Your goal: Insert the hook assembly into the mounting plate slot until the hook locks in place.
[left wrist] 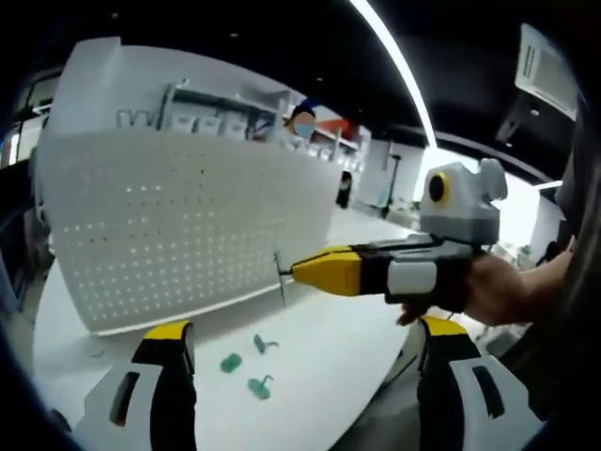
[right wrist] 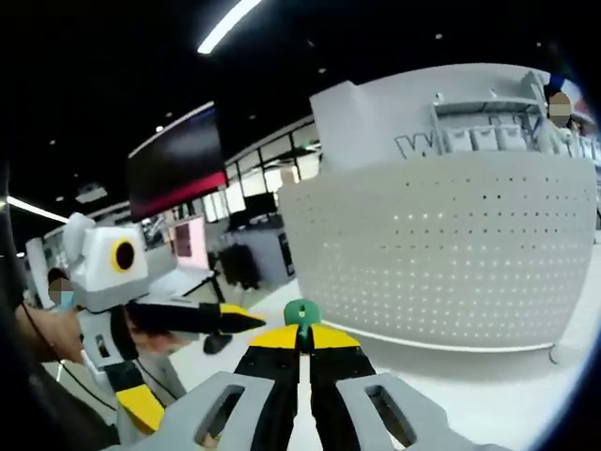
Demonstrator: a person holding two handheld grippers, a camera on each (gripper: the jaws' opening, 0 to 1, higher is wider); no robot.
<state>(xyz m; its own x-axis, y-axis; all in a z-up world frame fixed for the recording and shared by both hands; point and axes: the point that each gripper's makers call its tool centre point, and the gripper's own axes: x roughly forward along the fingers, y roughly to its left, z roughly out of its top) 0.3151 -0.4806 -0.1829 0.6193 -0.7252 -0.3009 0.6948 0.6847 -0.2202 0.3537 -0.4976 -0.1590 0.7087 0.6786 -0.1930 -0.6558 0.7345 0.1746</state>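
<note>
While right claw clenches green hook, left claw released; advise squaring hook to pegboard slot, spares on table

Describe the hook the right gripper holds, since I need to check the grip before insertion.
The hook looks like thin pale metal: a slim upright piece with a short stem, pinched at the yellow tips of the right gripper. In the right gripper view a green plastic-looking part pokes up between the shut fingers. It sits just short of the white pegboard, seemingly not touching it.
</note>
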